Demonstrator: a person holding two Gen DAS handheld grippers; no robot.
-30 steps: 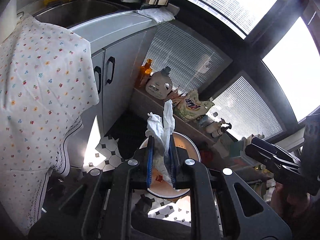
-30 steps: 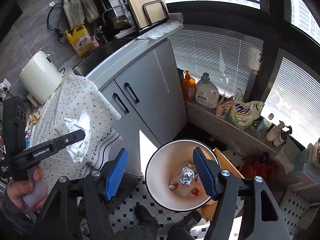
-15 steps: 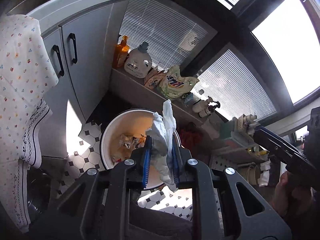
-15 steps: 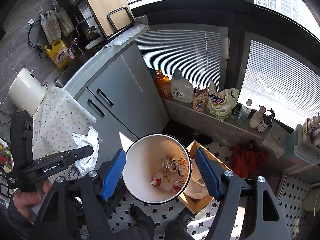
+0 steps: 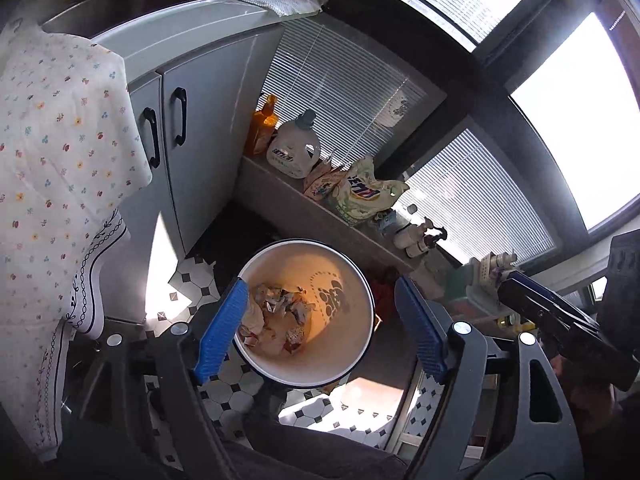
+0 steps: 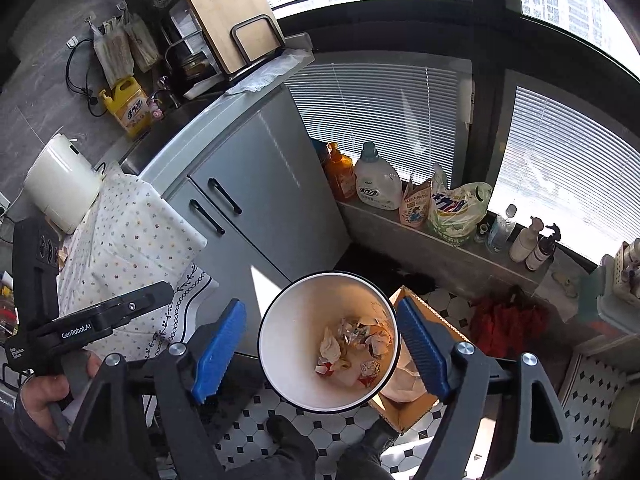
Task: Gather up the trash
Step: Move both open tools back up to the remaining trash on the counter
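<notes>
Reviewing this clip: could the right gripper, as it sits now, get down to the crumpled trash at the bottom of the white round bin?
Probably yes. The right gripper is open over the white round bin, whose mouth is uncovered, with the crumpled trash in plain sight below.

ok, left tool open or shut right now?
Open. The left tool has its blue pads spread wide with nothing between them, above the white bin.
</notes>
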